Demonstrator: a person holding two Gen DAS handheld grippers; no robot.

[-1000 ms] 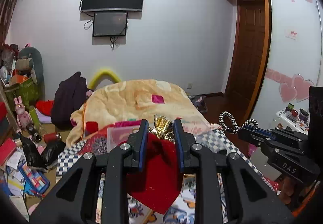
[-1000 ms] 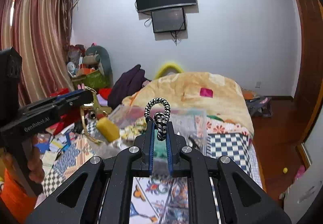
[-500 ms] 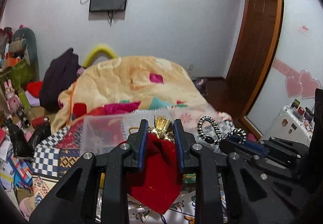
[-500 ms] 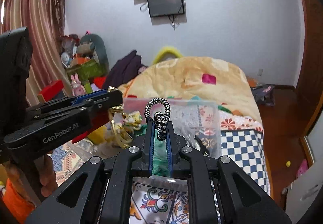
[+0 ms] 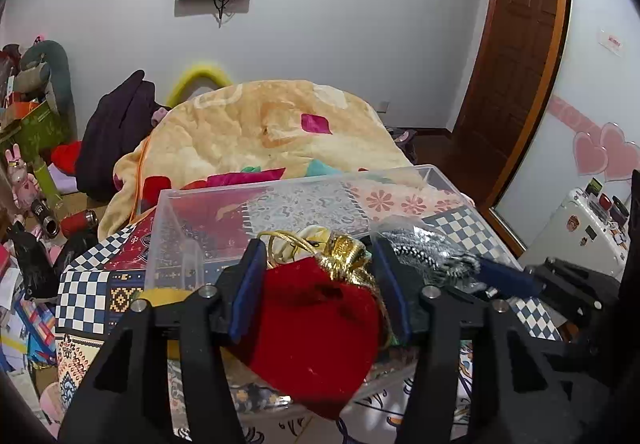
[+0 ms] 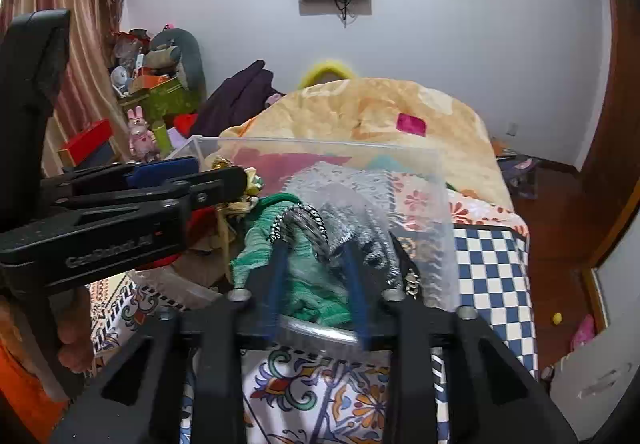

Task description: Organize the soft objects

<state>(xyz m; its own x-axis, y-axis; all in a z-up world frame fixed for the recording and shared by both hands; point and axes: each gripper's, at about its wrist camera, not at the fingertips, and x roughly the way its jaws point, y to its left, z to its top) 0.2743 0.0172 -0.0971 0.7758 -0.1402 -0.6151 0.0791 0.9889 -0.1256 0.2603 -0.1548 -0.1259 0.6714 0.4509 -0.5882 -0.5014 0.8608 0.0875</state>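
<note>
Left wrist view: left claw [image 5: 320, 264] spread around red pouch [image 5: 316, 328], right claw [image 6: 316, 252] released over clear bin [image 6: 436, 211].

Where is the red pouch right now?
In the left wrist view the red pouch hangs between the open fingers of the left gripper, over the near edge of the clear plastic box, just left of the right gripper.

Clear glossy plastic storage box [image 5: 256, 203], smooth walls. Red velvety matt cloth pouch [image 5: 316, 324] with shiny gold metallic trim. Green ribbed knit cloth [image 6: 308, 284]. Black-and-white braided cord [image 6: 308, 219]. Beige plush fleece blanket [image 5: 256, 131].
</note>
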